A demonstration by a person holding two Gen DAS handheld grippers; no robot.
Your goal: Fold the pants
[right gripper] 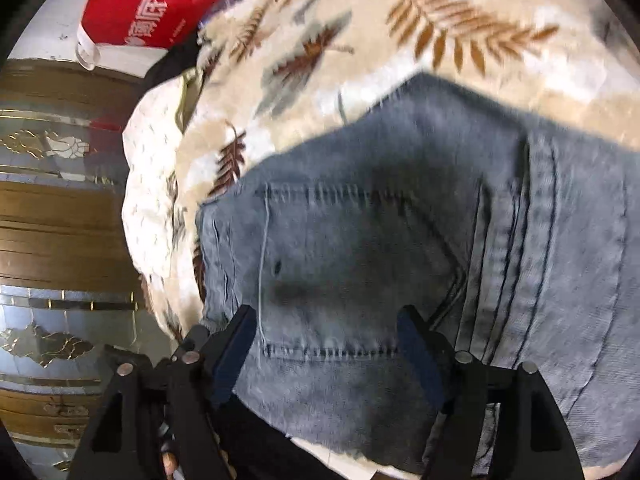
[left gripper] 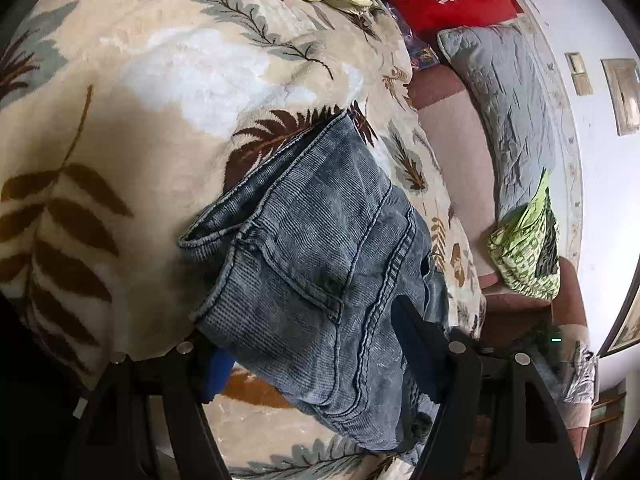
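jeans folded on the leaf blanket, both claws spread over them

the faded blue jeans (left gripper: pixel 320 248) lie in a thick folded stack on the leaf-print fleece blanket (left gripper: pixel 132 128), near the blanket's edge that drops toward the pink mattress side (left gripper: pixel 452 152). the back pocket (right gripper: pixel 352 272) faces up; its stitched outline is clear in the right wrist view, though that view is motion-blurred.

left gripper (left gripper: pixel 316 364): jaws spread, straddling the stack; denim lies between them but the pads do not visibly press it. right gripper (right gripper: pixel 324 344): jaws spread wide above the pocket, nothing pinched.

judgement: the fold looks largely made; the step in hand seems to be letting go and settling the stack, or setting up one more fold.

how to do it well:
- keep both claws wide until clear of the cloth, so no layer drags up with a pad.
- if folding again, pinch all layers at the edge of the stack nearest the left gripper, not only the top one.
- the stack sits close to the blanket's edge; carry any fold toward the blanket's middle.
- the loose thread by the pocket could snag a pad.
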